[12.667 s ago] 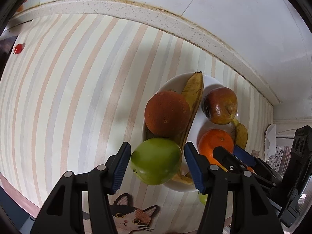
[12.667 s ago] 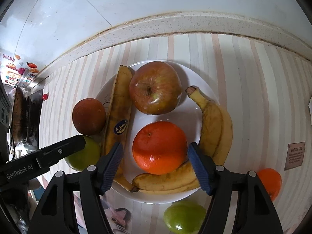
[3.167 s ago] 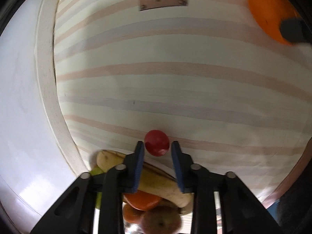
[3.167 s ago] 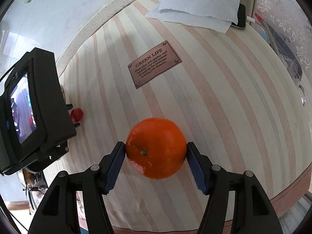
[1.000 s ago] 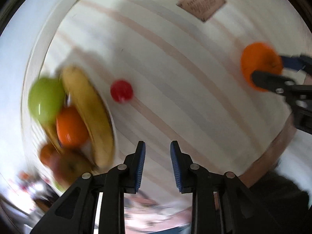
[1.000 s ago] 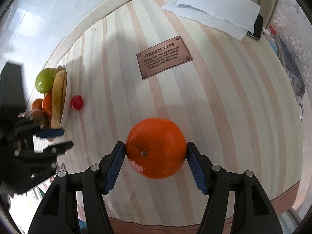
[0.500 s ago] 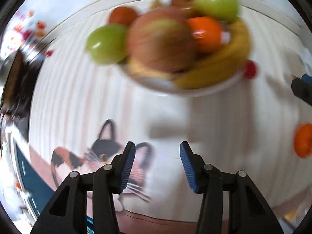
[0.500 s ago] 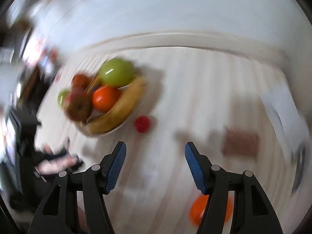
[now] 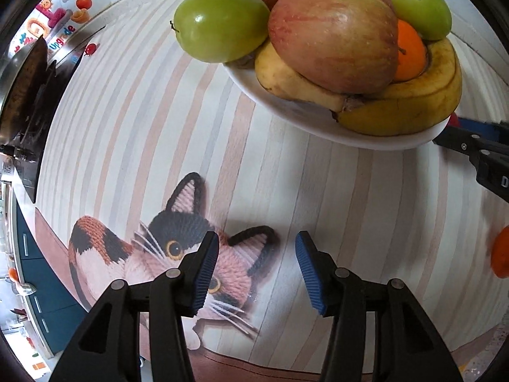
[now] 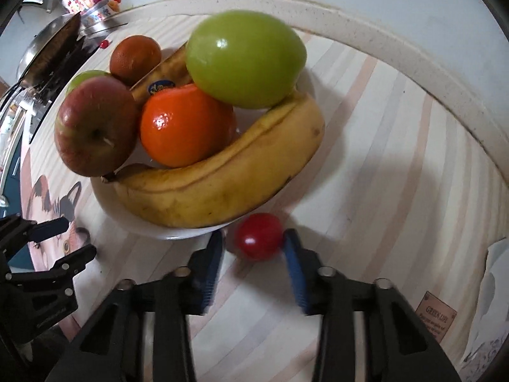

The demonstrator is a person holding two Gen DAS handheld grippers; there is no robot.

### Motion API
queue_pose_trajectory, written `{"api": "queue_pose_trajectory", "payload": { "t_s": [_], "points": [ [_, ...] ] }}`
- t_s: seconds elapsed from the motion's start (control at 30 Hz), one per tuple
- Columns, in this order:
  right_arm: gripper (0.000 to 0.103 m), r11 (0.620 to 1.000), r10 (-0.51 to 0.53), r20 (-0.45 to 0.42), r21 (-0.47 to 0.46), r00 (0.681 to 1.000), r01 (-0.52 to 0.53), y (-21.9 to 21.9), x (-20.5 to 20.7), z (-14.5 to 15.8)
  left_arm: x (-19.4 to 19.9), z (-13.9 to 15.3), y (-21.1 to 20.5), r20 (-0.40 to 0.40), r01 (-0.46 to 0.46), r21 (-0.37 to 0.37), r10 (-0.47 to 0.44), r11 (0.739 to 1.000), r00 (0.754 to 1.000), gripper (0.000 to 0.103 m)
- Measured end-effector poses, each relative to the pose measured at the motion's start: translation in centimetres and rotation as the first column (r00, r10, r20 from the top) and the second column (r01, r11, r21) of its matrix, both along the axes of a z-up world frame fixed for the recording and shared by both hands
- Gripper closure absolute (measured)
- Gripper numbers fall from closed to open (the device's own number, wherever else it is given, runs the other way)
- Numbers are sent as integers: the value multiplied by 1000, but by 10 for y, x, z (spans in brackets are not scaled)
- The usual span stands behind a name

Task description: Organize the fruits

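A small red fruit (image 10: 258, 240) lies on the striped cloth just beside the heaped fruit plate (image 10: 114, 205).

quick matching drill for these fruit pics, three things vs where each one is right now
Things:
1. small red round fruit
2. large red-and-yellow apple
3. lone bright orange

Places:
a. on the striped tablecloth, well apart from the white plate
b. between the blue pads of the right gripper, just beside the plate's rim
c. on the plate, resting on the yellow bananas

Pairs: 1-b, 2-c, 3-a
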State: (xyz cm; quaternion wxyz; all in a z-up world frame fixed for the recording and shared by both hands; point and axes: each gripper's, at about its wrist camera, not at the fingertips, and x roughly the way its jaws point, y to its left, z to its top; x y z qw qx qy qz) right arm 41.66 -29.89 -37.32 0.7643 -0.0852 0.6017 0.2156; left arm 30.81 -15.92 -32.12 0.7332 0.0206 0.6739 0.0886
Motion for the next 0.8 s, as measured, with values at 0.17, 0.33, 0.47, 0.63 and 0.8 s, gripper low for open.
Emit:
{"api": "queue_pose_trajectory", "payload": {
  "t_s": [0.17,0.33,0.47,0.63,0.8],
  "points": [
    [73,993,-100,27,62,995,98,-24,-20,23,6,7,-4,20,54,-28,-54,998,998,55],
    [73,958,-259,63,147,964,248,-69,-59,61,12,21,-32,33,155,-103,-152,982,988,55],
    [72,881,-454,70,186,888,435,-119,-101,83,15,33,-76,49,277,-212,-273,937,961,55],
    [72,740,-661,38,198,750,643,-184,-156,82,19,41,-146,45,416,-316,-425,852,904,55],
    [73,637,-762,22,201,647,744,-230,-195,76,17,41,-206,13,503,-373,-537,780,843,48]
  ]
}}
